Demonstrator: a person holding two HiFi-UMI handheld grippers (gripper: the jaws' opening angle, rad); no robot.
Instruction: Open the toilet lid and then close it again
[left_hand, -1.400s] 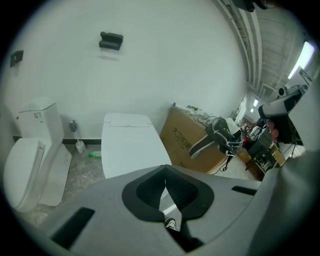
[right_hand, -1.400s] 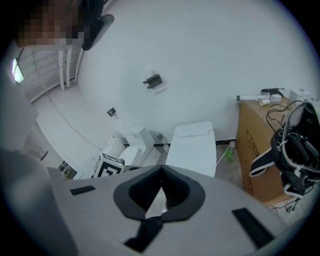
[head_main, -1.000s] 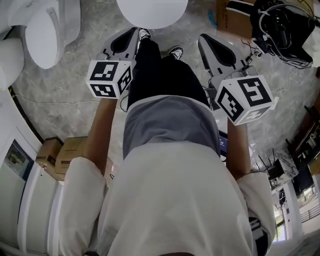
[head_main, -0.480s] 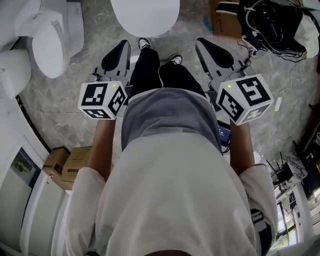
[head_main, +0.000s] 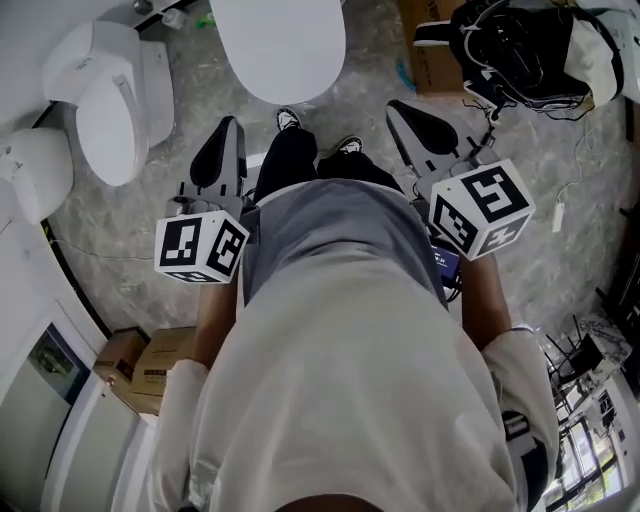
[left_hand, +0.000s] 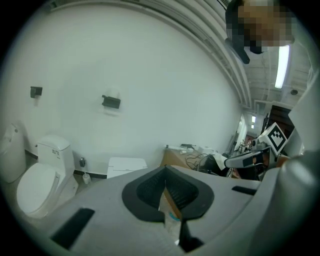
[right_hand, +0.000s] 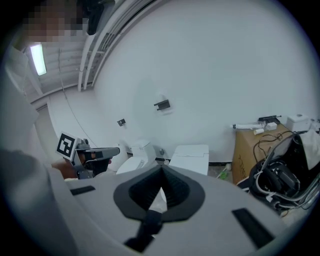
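The toilet (head_main: 278, 40) stands straight ahead of me, its white lid down over the bowl. Its square tank (left_hand: 127, 167) shows in the left gripper view and again as the tank (right_hand: 190, 157) in the right gripper view. My left gripper (head_main: 228, 126) hangs in the air short of the toilet, at the left of the person's legs, its jaws shut on nothing. My right gripper (head_main: 402, 108) is held level with it at the right, also shut and empty. Both point forward and somewhat down, apart from the lid.
A second white toilet (head_main: 110, 100) stands at the left, with a rounded white fixture (head_main: 35, 170) beside it. A cardboard box (head_main: 435, 45) and a black bag with cables (head_main: 520, 50) lie at the right. More boxes (head_main: 150, 365) sit by the left wall.
Both grippers have risen towards the head camera, the left one more. More of the toilet lid ahead has come into the head view.
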